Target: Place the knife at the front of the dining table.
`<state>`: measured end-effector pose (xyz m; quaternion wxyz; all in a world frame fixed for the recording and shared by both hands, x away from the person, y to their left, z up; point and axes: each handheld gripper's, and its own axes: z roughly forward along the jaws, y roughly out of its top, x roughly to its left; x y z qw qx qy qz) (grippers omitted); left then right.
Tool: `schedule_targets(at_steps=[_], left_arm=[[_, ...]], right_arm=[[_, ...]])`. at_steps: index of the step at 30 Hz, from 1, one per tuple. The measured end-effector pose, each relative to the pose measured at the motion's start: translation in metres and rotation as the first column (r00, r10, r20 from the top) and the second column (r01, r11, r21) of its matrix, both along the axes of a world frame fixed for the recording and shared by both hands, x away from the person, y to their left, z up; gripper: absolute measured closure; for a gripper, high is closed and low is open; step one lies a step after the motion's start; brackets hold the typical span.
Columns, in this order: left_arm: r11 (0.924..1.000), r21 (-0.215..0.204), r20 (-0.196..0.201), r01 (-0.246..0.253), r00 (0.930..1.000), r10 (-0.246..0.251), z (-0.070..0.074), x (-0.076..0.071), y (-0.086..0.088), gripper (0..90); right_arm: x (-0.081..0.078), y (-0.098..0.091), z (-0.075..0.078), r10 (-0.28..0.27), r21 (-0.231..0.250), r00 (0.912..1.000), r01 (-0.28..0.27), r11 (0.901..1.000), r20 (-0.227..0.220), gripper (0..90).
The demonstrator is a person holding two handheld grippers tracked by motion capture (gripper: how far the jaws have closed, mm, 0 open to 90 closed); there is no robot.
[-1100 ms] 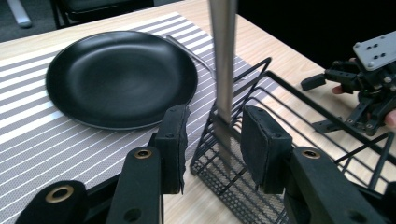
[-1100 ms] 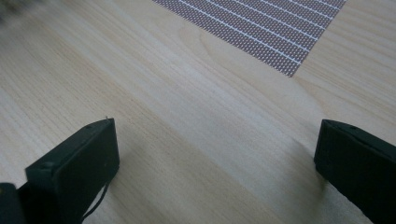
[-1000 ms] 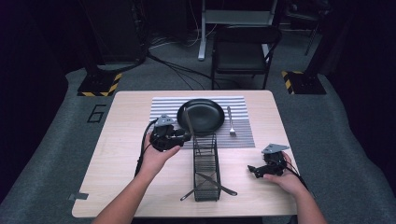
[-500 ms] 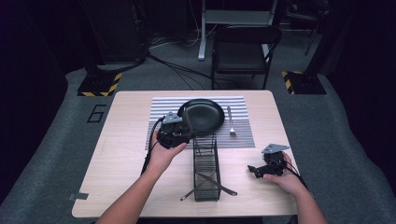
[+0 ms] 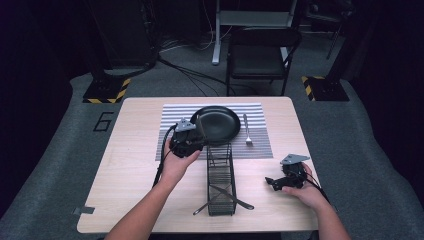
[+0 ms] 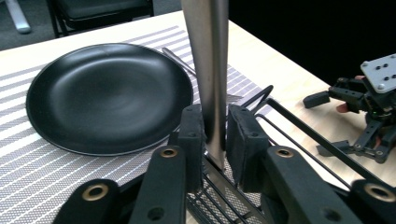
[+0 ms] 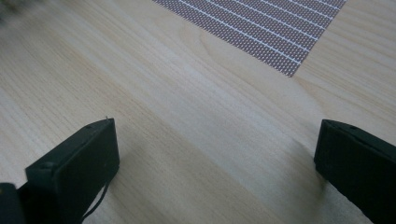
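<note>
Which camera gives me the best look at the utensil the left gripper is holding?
The left gripper view: the metal utensil stands upright between the left gripper pads, clamped, close and sharp, its top cut off by the frame. The high view shows it small and thin by the black plate. The right gripper view looks at the table.

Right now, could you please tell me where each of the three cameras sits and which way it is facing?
High view: above the person's side, facing forward and down on the table; both forearms enter from the bottom.
Left gripper view: on the left gripper, looking along its jaws, shut on a metal utensil, toward the black plate.
Right gripper view: on the right gripper, looking down at bare wood between open jaws.
Shared: the high and left gripper views both show the plate, wire rack and right gripper.
</note>
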<state>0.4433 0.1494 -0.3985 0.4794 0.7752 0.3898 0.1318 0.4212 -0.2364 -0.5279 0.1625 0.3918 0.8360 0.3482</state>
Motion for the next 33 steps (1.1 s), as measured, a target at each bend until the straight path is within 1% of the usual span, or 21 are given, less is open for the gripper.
schedule_targets(at_steps=[8, 12, 16, 22, 24, 26, 28, 33], left_arm=[[1.0, -0.005, -0.004, 0.003, 1.0, -0.003, 0.0, 0.0, 0.0, 79.6], [0.9994, -0.028, -0.018, 0.02, 0.9996, -0.021, 0.001, -0.001, 0.0, 81.0], [0.9994, -0.015, -0.017, 0.031, 0.9994, -0.031, 0.003, -0.003, -0.001, 81.5], [0.9993, -0.016, -0.019, 0.035, 0.9992, -0.035, 0.004, -0.004, -0.001, 81.6], [0.9991, -0.025, -0.019, 0.034, 0.9992, -0.034, 0.007, -0.003, 0.0, 81.6], [0.9991, -0.02, -0.014, 0.036, 0.9992, -0.037, 0.009, -0.003, 0.001, 81.6], [0.9989, -0.03, -0.013, 0.037, 0.9992, -0.038, 0.012, -0.004, 0.001, 81.6], [0.9987, -0.024, -0.012, 0.045, 0.9989, -0.045, 0.02, -0.005, 0.004, 81.6]], right_arm=[[0.0, 0.0, 0.0, 0.0, 0.0, 1.0, 0.0, 1.0, 0.0, 0.0], [0.0, 0.0, 0.0, 0.0, 0.0, 1.0, 0.0, 1.0, 0.0, 0.0], [0.0, 0.0, 0.0, 0.0, 0.0, 1.0, 0.0, 1.0, 0.0, 0.0], [0.0, 0.0, 0.0, 0.0, 0.0, 1.0, 0.0, 1.0, 0.0, 0.0], [0.0, 0.0, 0.0, 0.0, 0.0, 1.0, 0.0, 1.0, 0.0, 0.0], [0.0, 0.0, 0.0, 0.0, 0.0, 1.0, 0.0, 1.0, 0.0, 0.0], [0.0, 0.0, 0.0, 0.0, 0.0, 1.0, 0.0, 1.0, 0.0, 0.0], [0.0, 0.0, 0.0, 0.0, 0.0, 1.0, 0.0, 1.0, 0.0, 0.0]])
